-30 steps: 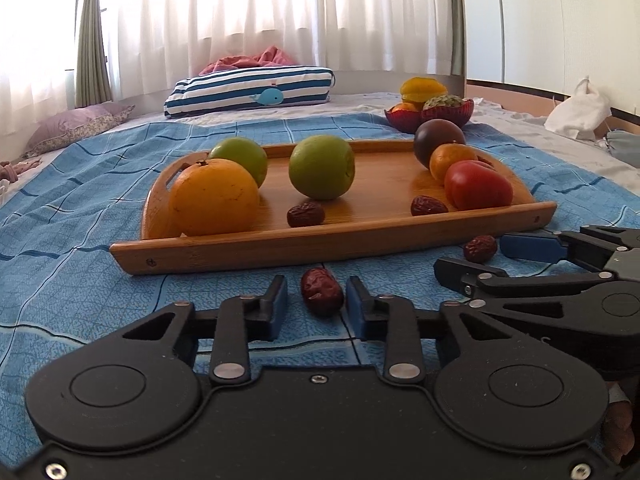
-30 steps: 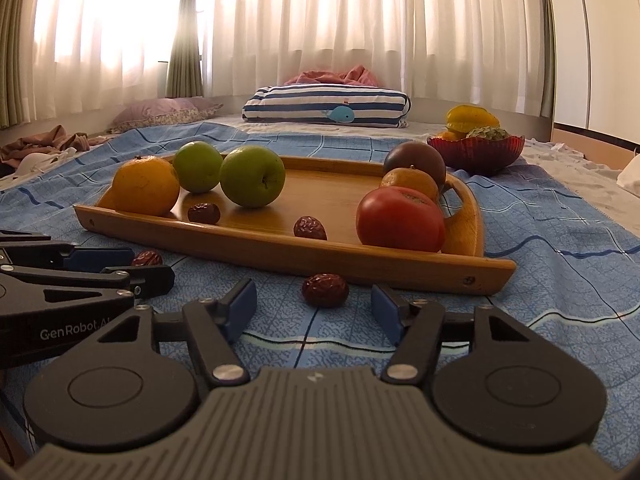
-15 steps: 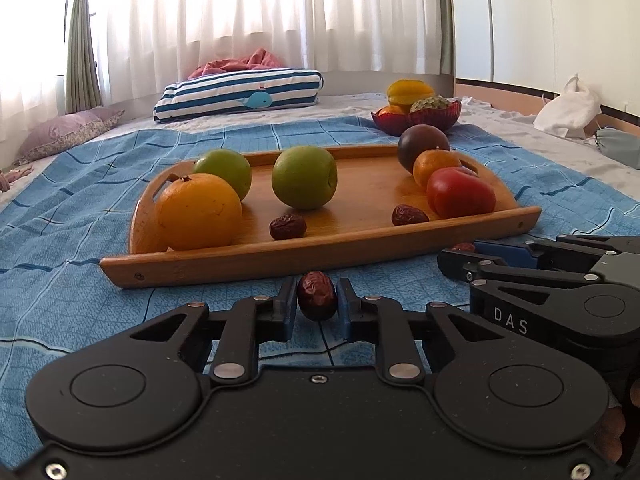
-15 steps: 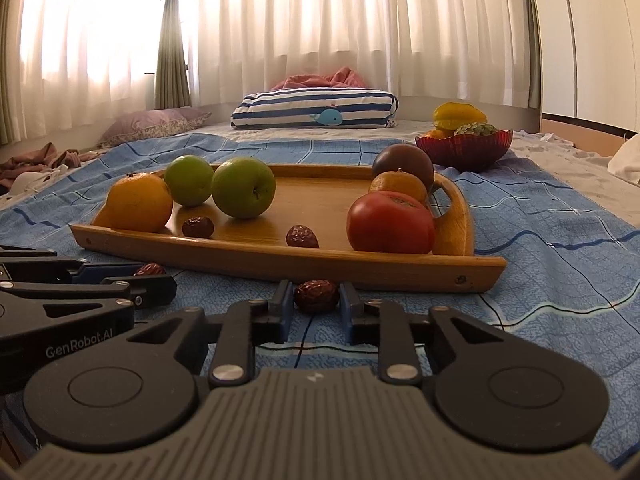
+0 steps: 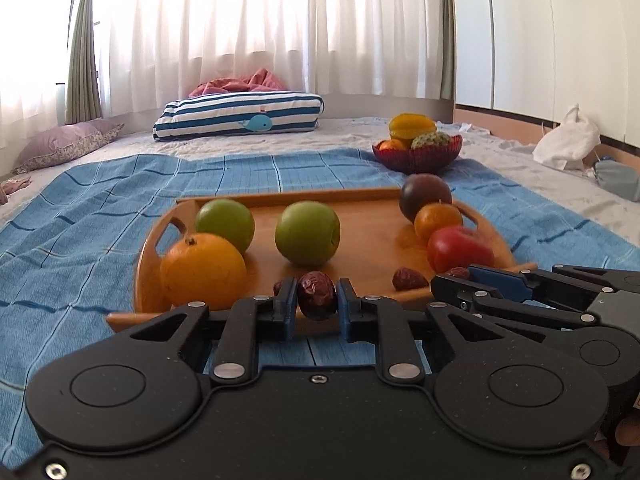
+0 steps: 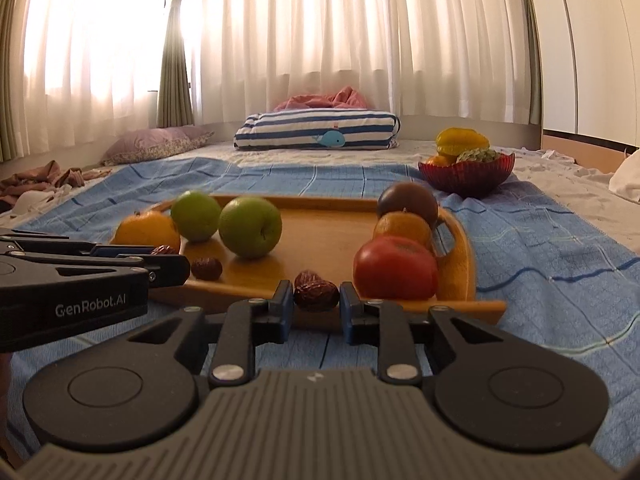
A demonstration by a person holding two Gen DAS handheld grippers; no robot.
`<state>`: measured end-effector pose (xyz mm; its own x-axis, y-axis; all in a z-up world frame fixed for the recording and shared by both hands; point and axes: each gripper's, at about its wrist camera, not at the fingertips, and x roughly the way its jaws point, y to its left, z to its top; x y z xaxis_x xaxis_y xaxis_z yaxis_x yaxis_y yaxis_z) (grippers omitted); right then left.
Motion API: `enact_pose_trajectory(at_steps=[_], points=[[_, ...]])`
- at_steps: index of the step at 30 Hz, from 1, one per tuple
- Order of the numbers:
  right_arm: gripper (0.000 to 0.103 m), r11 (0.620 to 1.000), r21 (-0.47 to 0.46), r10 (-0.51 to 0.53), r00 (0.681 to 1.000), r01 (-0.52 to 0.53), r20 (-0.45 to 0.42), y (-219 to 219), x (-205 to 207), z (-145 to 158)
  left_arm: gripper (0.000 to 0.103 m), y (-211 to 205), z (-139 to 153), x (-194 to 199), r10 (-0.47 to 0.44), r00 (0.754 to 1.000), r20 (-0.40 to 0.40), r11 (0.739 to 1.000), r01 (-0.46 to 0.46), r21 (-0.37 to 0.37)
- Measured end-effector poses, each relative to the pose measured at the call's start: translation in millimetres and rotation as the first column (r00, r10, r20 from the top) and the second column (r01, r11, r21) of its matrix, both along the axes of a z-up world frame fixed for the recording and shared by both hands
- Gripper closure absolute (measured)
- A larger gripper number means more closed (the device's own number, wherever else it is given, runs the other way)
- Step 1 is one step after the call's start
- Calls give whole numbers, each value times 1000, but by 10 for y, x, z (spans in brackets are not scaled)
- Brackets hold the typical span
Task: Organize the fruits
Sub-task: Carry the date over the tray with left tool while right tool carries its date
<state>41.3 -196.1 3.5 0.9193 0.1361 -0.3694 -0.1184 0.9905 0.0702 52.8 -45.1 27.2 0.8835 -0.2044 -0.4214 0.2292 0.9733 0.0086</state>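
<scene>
Left tongs (image 5: 317,307) pinch a wrinkled date (image 5: 316,294), hiding the tray (image 5: 372,248) date beyond. Right tongs (image 6: 316,306) pinch a second date (image 6: 315,295); a second ago they stood spread, both dates on the blue cloth (image 6: 540,248). Wooden tray ahead holds smooth round fruit.

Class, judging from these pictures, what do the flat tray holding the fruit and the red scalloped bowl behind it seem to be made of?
Flat tray: probably wood or bamboo, smooth satin finish; warm honey colour, cut-out handles.
Red scalloped bowl: likely glass or clear plastic; light glows through its ribbed, glossy wall.
</scene>
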Motion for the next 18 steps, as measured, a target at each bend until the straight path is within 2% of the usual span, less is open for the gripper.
enact_pose_trajectory(at_steps=[4, 11, 18], points=[[74, 1000, 2, -6, 1000, 5, 23, -12, 121, 148, 83, 15, 132, 164, -8, 1000, 12, 1000, 8, -29], [74, 1000, -5, 0, 1000, 0, 11, -24, 442, 328, 83, -75, 367, 505, 3, 999, 47, 1000, -2, -20], [74, 1000, 11, -6, 1000, 6, -12, -71, 723, 388, 83, -136, 427, 926, 24, 1000, -10, 1000, -24, -19]])
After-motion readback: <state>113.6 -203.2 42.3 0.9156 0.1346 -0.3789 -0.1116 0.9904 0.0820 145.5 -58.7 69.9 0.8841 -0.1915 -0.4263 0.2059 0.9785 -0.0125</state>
